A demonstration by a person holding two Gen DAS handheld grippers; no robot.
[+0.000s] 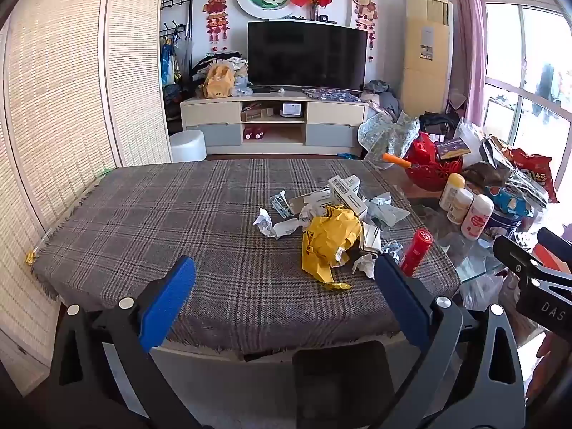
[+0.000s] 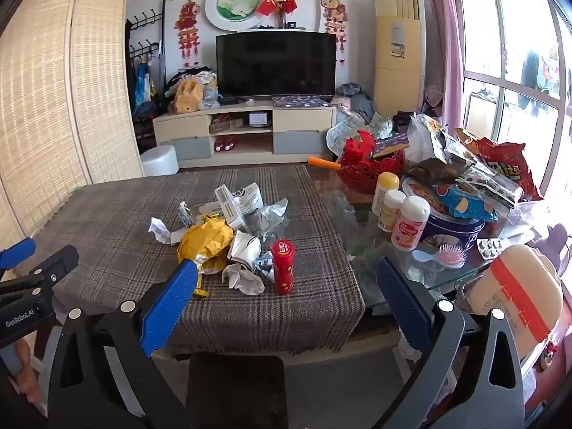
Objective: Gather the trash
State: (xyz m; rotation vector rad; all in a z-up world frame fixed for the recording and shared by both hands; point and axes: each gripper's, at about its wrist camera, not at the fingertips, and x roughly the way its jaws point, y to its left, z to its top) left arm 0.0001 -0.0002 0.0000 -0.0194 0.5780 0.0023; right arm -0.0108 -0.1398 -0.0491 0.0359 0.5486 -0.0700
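Note:
A pile of trash lies on the plaid tablecloth (image 1: 178, 214): a crumpled yellow bag (image 1: 330, 243), crumpled white papers (image 1: 275, 225) and a barcoded box (image 1: 348, 189). A red can (image 1: 416, 252) stands beside it. My left gripper (image 1: 286, 286) is open and empty, held before the table's near edge, left of the pile. My right gripper (image 2: 286, 293) is open and empty, just short of the red can (image 2: 283, 266), with the yellow bag (image 2: 205, 239) and papers (image 2: 245, 279) ahead on its left.
White bottles (image 2: 409, 223), a blue tin (image 2: 454, 227), snack bags (image 2: 500, 171), a red basket (image 2: 371, 168) and a pink hairbrush (image 2: 452, 255) crowd the glass table on the right. A dark chair back (image 1: 343, 382) stands at the near edge. A TV stand (image 1: 273, 121) is behind.

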